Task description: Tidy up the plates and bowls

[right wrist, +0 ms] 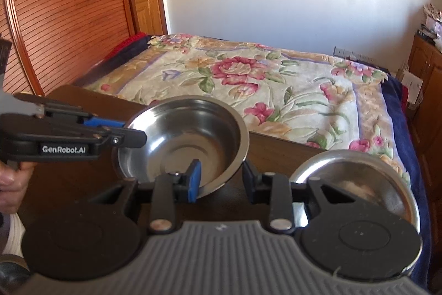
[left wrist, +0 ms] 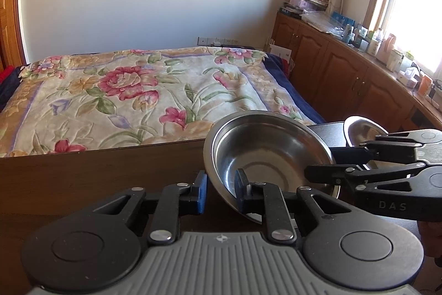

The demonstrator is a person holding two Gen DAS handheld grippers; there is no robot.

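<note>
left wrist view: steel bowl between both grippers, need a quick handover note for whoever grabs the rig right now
Left gripper: jaws straddle the steel bowl's near-left rim, one finger inside and one outside, and look clamped on it.
Right gripper: astride the same bowl's rim on its own side. Whether the pads press on it is unclear.
Things: that bowl sits tilted over the dark table. The other steel bowl lies apart to its right, untouched.
Done: the bowl is taken at two points on its rim.
Left: nothing is stacked yet. The likely next step is to lift this bowl and nest it with the other one.
</note>
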